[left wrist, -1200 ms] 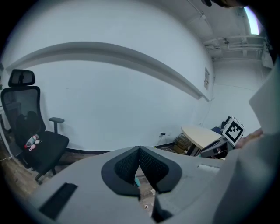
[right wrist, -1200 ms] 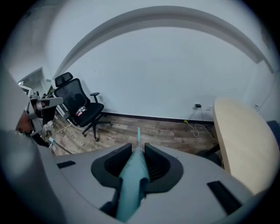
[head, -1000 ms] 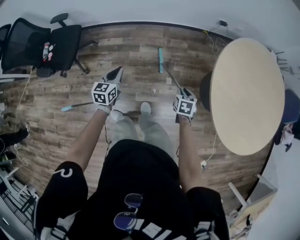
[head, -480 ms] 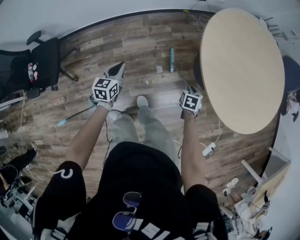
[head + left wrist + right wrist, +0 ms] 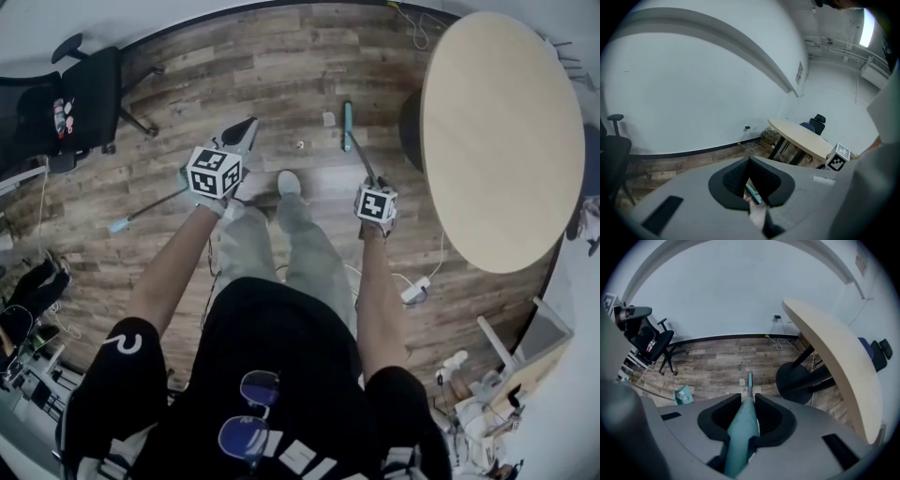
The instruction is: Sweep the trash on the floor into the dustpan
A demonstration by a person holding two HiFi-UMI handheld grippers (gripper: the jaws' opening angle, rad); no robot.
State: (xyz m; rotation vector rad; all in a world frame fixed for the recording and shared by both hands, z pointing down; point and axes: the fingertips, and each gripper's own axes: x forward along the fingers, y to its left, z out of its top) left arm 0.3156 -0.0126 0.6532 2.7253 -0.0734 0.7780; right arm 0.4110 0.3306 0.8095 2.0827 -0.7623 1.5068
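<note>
My right gripper (image 5: 368, 180) (image 5: 749, 401) is shut on the teal broom handle (image 5: 743, 427). The broom head (image 5: 348, 127) (image 5: 750, 380) rests on the wood floor just ahead. A white scrap (image 5: 328, 119) (image 5: 742, 381) lies at its left side, and a smaller bit (image 5: 300, 145) is nearer my feet. The teal dustpan (image 5: 683, 394) sits on the floor to the left with white trash in it. Its long handle (image 5: 150, 208) runs out to the left. My left gripper (image 5: 251, 127) (image 5: 750, 161) hangs above it, tilted up, shut with nothing between the pads.
A round wooden table (image 5: 502, 141) (image 5: 834, 348) on a black base (image 5: 410, 131) stands close on the right. A black office chair (image 5: 89, 94) (image 5: 654, 345) is at far left. Cables and a power strip (image 5: 412, 291) lie beside my right foot.
The broom head now lies to the right of the white scrap; a second ago it lay to the scrap's left. The head view has swung, so the table looks closer.
</note>
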